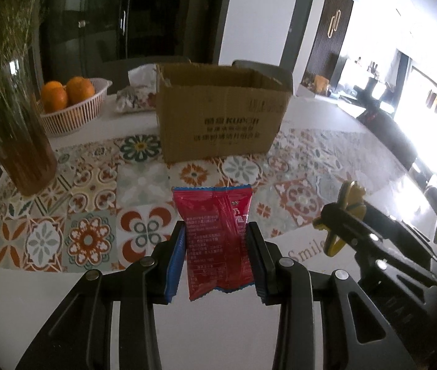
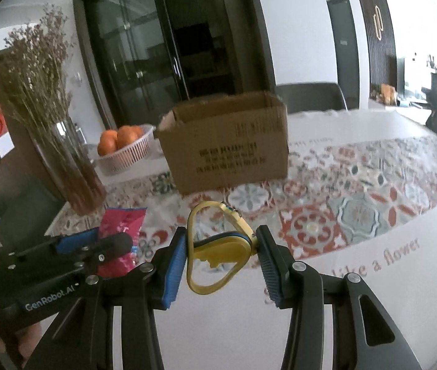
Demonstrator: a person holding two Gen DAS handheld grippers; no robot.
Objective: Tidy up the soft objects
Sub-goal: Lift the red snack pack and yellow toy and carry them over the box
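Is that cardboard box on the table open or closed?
Open. The cardboard box stands upright with its top flaps raised and its inner back wall visible. Whether anything lies inside cannot be told.

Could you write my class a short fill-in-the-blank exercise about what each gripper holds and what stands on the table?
1. The left gripper is shut on a ____ snack packet.
2. The right gripper holds a ____ heart-shaped keyring.
3. The white basket contains ____.
4. Behind both grippers stands an open ____ box.

Answers: red; yellow; oranges; cardboard
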